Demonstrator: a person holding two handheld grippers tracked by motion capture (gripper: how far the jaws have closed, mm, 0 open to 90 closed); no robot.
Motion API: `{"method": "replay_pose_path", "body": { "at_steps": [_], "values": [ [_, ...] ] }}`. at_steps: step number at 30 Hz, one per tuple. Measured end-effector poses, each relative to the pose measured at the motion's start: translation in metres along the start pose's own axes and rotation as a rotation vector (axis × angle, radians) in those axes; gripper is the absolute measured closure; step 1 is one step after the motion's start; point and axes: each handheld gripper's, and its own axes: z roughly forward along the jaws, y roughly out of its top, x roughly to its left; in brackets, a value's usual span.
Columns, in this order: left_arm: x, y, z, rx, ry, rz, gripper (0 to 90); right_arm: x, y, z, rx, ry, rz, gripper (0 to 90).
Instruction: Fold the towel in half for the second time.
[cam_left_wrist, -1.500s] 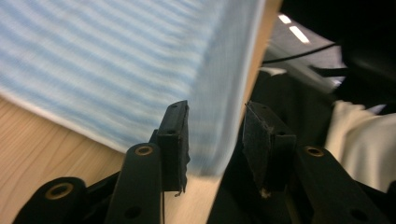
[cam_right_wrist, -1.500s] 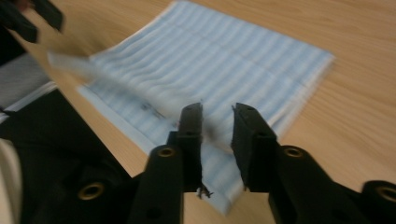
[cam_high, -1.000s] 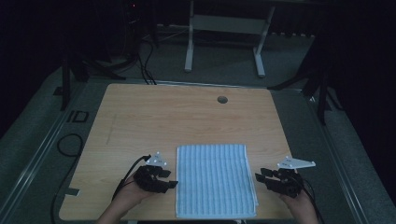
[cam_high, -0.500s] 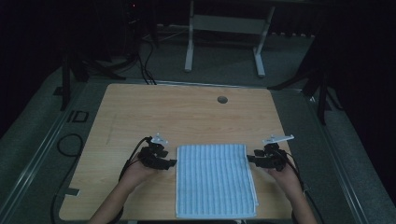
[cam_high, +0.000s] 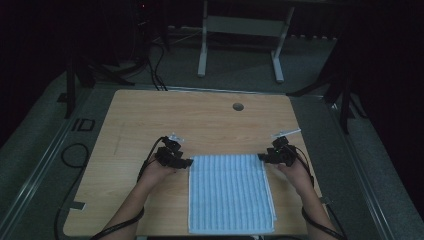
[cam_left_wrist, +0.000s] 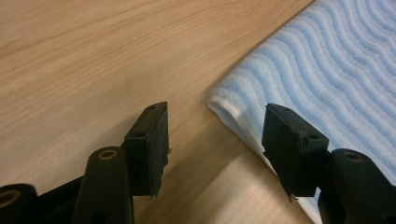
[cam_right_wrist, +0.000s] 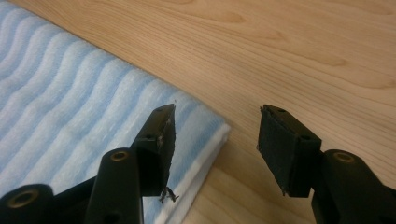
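Observation:
A light blue ribbed towel (cam_high: 230, 192) lies flat, folded, on the wooden table (cam_high: 200, 120) near its front edge. My left gripper (cam_high: 185, 162) sits at the towel's far left corner. In the left gripper view that corner (cam_left_wrist: 224, 105) lies between the left gripper's (cam_left_wrist: 215, 112) spread jaws, which have just been opening and touch nothing. My right gripper (cam_high: 262, 157) is at the far right corner. In the right gripper view the corner (cam_right_wrist: 212, 126) rests between the right gripper's (cam_right_wrist: 218, 112) jaws, also just opening, pads off the cloth.
A small round hole (cam_high: 238, 106) is set in the table's far part. Bare wood stretches beyond the towel. Cables (cam_high: 75, 155) trail off the table's left side. A white metal stand (cam_high: 240, 30) is on the floor behind the table.
Both hands have moved away from the table's front edge, along the towel's sides, to its far corners. The towel has not moved.

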Motion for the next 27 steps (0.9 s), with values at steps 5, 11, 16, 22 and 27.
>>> {"method": "replay_pose_path", "body": {
  "at_steps": [5, 11, 16, 22, 27],
  "values": [
    [0.002, 0.005, 0.009, -0.001, -0.056, -0.042, 41.5, -0.002, 0.002, 0.015, 0.047, 0.004, 0.012, 45.6],
    [0.000, 0.010, 0.020, 0.014, -0.075, -0.035, 44.5, 0.001, 0.002, 0.024, 0.082, 0.016, -0.007, 60.3],
    [-0.003, 0.013, 0.023, 0.023, -0.052, -0.011, 74.1, 0.007, 0.006, 0.023, 0.098, -0.007, -0.045, 83.8],
    [-0.009, 0.021, 0.010, -0.021, -0.044, 0.002, 86.8, 0.011, 0.013, 0.013, 0.090, -0.023, -0.085, 87.1],
    [-0.010, 0.028, -0.004, -0.057, -0.035, 0.003, 86.8, 0.010, 0.018, -0.003, 0.032, -0.013, -0.081, 87.1]
  ]
}}
